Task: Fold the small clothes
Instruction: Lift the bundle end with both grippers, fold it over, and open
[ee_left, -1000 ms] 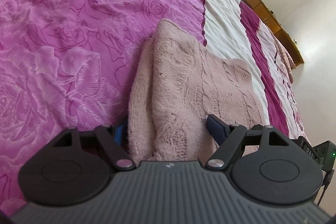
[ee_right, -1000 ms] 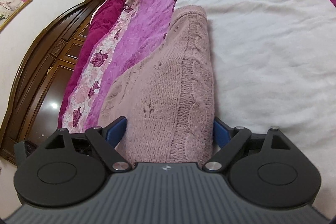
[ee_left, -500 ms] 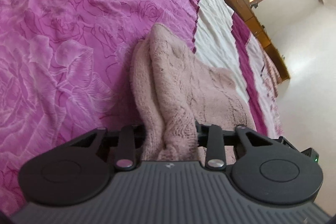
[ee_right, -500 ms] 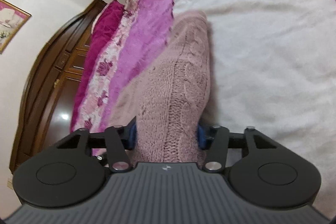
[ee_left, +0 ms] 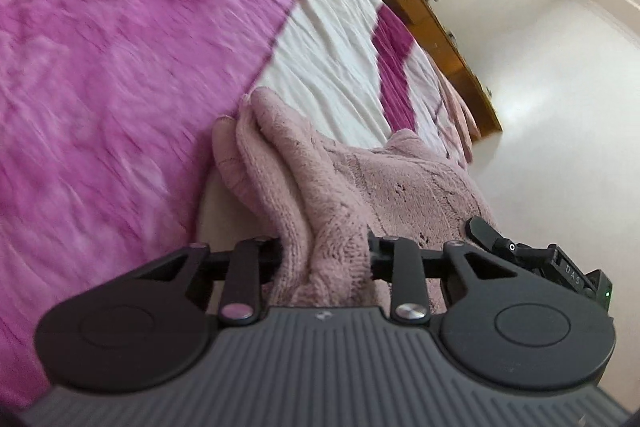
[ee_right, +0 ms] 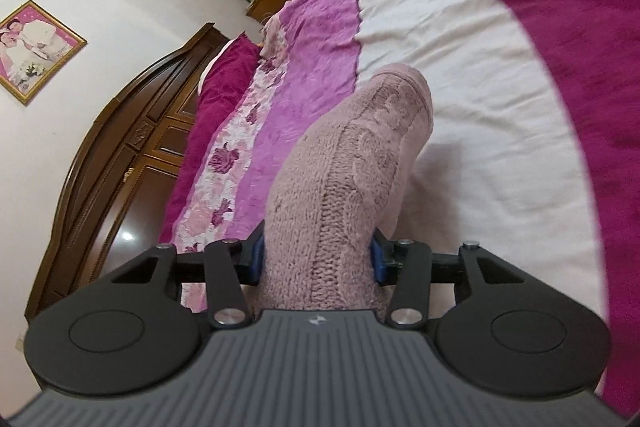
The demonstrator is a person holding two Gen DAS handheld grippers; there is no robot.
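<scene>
A pale pink cable-knit sweater (ee_left: 360,179) is folded into a thick bundle and hangs lifted off the bed. In the left wrist view my left gripper (ee_left: 324,255) is shut on one bunched edge of it, several layers squeezed between the pads. In the right wrist view my right gripper (ee_right: 316,255) is shut on the other end of the sweater (ee_right: 360,147), its blue pads (ee_right: 256,259) pressed against the knit. The far end of the sweater droops toward the white band of the bedspread (ee_right: 480,107).
The bed carries a pink rose-patterned cover (ee_left: 120,67), a white band and magenta stripes (ee_right: 560,27). A dark wooden headboard (ee_right: 120,167) stands at one end, a lighter wooden board (ee_left: 420,7) under a window at the other. Another pink garment (ee_left: 460,107) lies far off.
Both grippers closed on the sweater's ends, then rose with it. The sweater has come up off the bed, and both views have tilted and blurred.
</scene>
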